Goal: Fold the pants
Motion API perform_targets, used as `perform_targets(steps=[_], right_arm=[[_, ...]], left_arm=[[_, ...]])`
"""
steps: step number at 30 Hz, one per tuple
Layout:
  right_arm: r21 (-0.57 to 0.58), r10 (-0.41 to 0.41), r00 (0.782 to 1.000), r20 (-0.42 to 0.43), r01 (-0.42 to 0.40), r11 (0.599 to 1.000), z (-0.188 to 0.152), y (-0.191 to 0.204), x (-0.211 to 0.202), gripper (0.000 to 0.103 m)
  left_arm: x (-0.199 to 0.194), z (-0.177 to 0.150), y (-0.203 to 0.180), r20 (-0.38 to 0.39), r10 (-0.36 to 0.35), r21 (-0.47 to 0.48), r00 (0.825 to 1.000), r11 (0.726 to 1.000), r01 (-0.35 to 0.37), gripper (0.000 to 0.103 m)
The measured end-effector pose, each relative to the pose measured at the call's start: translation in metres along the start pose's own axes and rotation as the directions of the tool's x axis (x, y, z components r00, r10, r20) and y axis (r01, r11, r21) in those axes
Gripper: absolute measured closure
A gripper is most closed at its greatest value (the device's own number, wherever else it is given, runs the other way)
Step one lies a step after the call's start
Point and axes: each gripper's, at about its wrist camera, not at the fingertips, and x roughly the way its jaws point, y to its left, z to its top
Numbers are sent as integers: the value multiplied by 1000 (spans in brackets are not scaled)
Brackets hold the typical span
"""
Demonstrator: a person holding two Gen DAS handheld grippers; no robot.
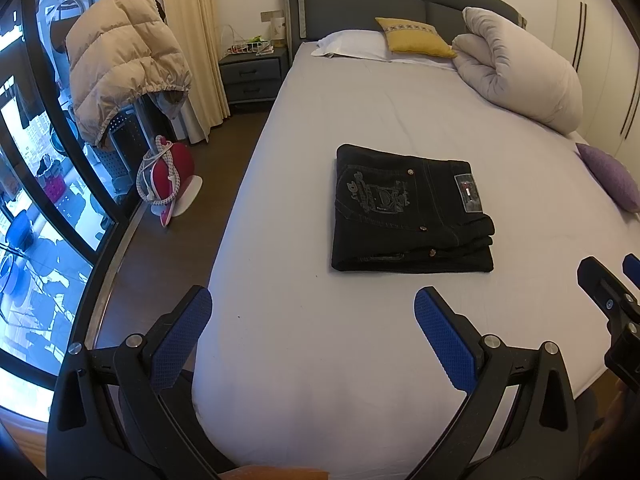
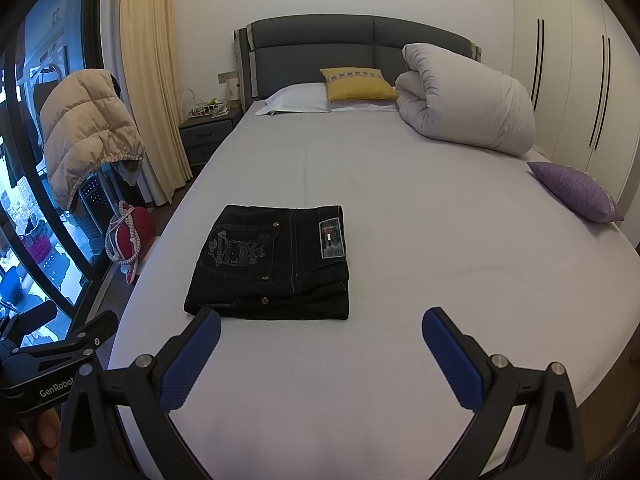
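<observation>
Left tongs (image 1: 313, 302) wide apart, right tongs (image 2: 321, 322) likewise — empty, pants (image 1: 412, 210) folded.

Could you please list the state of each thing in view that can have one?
pants: folded into a compact stack, flat on the bed
left hand-held gripper: open, empty
right hand-held gripper: open, empty
duvet: rolled up near the headboard
puffer jacket: draped over a stand

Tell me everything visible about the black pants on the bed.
The black pants look like dark denim, folded into a compact, roughly square stack of several layers. On top show a back pocket with pale embroidery, small metal rivets and a rectangular waistband patch. They lie flat on the light bedsheet, touching nothing else; both tongs are open and clear of them.
</observation>
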Motion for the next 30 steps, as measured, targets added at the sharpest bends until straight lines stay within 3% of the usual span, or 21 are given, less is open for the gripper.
perform_targets(steps=[30], right_arm=[[-7, 12, 999, -33, -12, 1000, -10, -8, 4, 0]], left_arm=[[13, 0, 0, -21, -17, 18, 1000, 1000, 18, 0]])
